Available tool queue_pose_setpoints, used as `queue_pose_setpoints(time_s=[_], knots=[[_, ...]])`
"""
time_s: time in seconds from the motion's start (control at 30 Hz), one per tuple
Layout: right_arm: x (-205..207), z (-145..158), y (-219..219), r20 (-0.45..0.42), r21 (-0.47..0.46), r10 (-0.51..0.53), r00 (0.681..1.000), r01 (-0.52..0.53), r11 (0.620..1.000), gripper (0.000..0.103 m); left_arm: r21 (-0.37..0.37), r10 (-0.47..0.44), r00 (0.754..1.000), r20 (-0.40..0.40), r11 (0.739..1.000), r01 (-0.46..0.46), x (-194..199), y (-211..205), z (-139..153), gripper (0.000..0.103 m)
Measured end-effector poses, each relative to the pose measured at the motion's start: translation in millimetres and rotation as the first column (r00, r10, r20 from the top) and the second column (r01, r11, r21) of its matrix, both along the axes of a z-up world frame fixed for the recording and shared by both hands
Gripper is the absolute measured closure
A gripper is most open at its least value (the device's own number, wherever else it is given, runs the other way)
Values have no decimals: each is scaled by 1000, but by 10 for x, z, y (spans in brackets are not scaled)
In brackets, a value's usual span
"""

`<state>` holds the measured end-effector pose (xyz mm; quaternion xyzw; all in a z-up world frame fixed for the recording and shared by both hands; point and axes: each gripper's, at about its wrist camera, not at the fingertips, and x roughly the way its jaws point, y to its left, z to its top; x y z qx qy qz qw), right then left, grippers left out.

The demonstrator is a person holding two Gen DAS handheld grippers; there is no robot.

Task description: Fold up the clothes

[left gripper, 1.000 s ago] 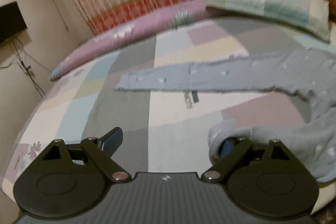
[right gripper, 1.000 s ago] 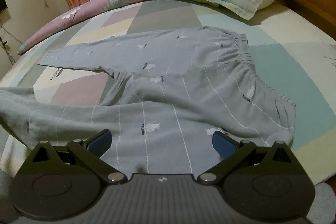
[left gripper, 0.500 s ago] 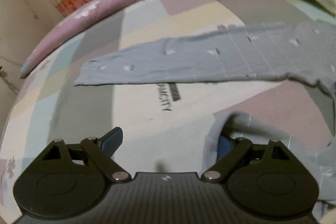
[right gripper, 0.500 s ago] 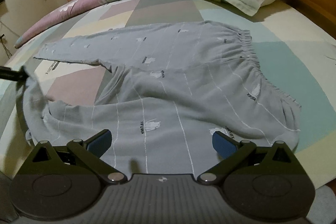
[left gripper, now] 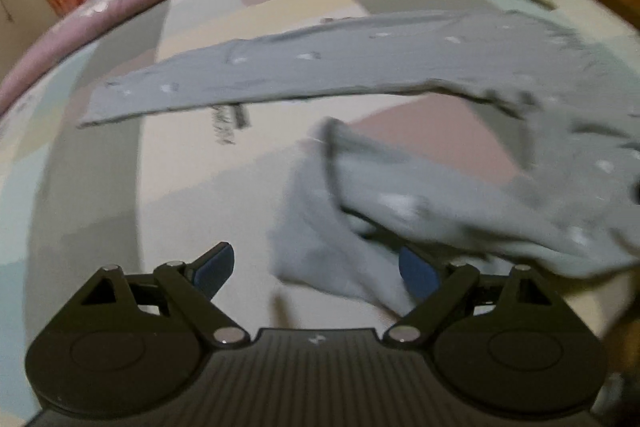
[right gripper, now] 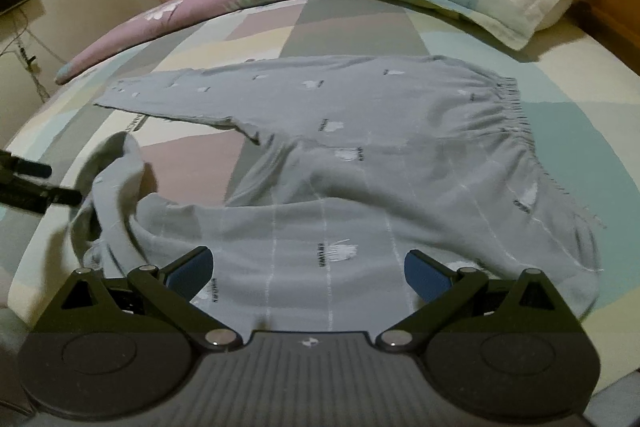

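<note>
Grey trousers (right gripper: 360,155) lie spread on our patchwork bed (right gripper: 580,99), waistband at 3 o'clock, near leg's cuff bunched at 9 o'clock. Our left tool (left gripper: 316,269) stands spread, cuff draped over its right finger. Our right tool (right gripper: 310,267) hovers spread, empty, above the near leg.

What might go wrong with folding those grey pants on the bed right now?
1. The left tongs look open, with the near pant leg's cuff only draped over one finger, so it may slip off.
2. That near leg is bunched, so the fold may land crooked over the far leg.
3. The right tongs hang open and pin nothing, so the pants may slide.
</note>
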<state>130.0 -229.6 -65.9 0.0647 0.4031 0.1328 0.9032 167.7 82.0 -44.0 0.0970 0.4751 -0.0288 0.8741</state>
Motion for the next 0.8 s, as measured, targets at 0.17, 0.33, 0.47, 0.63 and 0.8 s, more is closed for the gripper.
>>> queue_pose_setpoints(time_s=[0.17, 0.33, 0.47, 0.63, 0.8], knots=[[-51, 12, 4, 3, 7, 2, 1000, -2, 1000, 0, -108, 39, 999, -3, 993, -39, -137, -130, -141, 13], [-93, 72, -52, 20, 26, -17, 1000, 17, 1000, 0, -120, 145, 989, -33, 982, -148, -76, -107, -376, 13], [-124, 91, -74, 29, 22, -21, 999, 20, 1000, 0, -62, 194, 979, -56, 978, -197, -90, 13, -454, 13], [-117, 66, -100, 21, 35, -35, 999, 35, 999, 0, 58, 244, 969, -37, 968, -242, -219, 346, -353, 12], [-117, 50, -42, 17, 39, -20, 1000, 19, 999, 0, 144, 331, 943, -37, 936, -323, -299, 767, -242, 14]])
